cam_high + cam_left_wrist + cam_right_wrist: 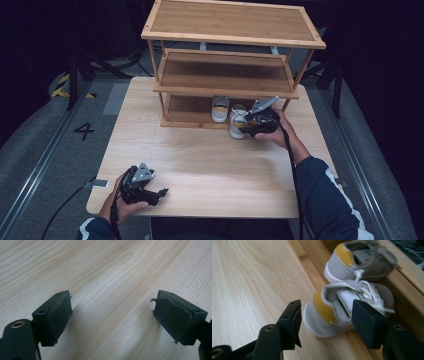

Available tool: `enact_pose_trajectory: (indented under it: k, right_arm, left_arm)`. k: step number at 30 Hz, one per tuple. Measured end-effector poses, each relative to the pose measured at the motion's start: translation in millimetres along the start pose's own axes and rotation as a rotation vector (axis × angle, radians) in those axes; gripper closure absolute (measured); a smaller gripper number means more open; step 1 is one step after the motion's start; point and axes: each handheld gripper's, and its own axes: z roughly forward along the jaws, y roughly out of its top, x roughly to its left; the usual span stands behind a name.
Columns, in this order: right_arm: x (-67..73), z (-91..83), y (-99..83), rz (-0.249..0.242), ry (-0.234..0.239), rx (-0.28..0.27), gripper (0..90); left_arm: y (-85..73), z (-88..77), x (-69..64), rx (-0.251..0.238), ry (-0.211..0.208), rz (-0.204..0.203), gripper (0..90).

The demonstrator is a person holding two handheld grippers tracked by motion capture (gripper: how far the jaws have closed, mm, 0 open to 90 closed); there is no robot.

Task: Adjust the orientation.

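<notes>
A pale wooden counter stands in a dark room, with a three-tier bamboo shoe rack at its far edge. The nearer small shoe, grey and white with a yellow heel patch, lies at the front lip of the rack's bottom shelf; its long axis runs near to far, with the heel toward the person and the toe pointing in under the rack. The right claw sits at that heel with its jaws partly apart, one on each side; the pads stand off the shoe, so nothing is gripped. The second shoe of the pair rests just to its left in the high view, farther in on the same shelf, pointing the same way. The left claw rests at the near left of the counter, well apart from the rack, its jaws wide with only bare wood between them.
</notes>
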Motion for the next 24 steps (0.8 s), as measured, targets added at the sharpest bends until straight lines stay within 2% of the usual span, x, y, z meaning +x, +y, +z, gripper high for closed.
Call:
enact_pose_trajectory:
  k: [2,4,8,11,16,18,21,24]
  right_arm:
    - [4.2,-0.8,-8.0,0.040,-0.037,-0.003,40.0]
    - [9.3,3.0,-16.6,0.055,-0.070,0.008,39.7]
    - [10.8,14.1,-27.7,0.129,-0.109,0.008,34.0]
    - [10.8,22.5,-30.1,0.154,-0.134,0.020,30.9]
    - [7.0,35.7,-33.2,0.203,-0.114,-0.004,25.0]
    - [6.4,35.5,-32.2,0.191,-0.121,-0.001,26.8]
    - [4.5,34.4,-30.8,0.168,-0.150,0.008,36.7]
    - [-0.2,35.4,-30.4,0.174,-0.183,0.009,43.0]
  left_arm:
    - [0.0,0.0,0.0,0.000,0.000,0.000,15.0]
    - [0.0,0.0,0.0,0.000,0.000,0.000,15.0]
    - [0.0,0.1,0.0,0.000,-0.001,-0.001,15.0]
    - [0.0,0.0,0.0,0.000,-0.001,0.000,15.0]
    - [0.0,0.0,0.1,0.000,0.000,0.000,15.0]
    - [0.0,0.0,0.0,0.000,-0.001,0.000,15.0]
    - [0.0,0.0,0.1,0.000,-0.001,0.000,15.0]
    - [0.0,0.0,0.1,0.000,-0.002,0.000,15.0]
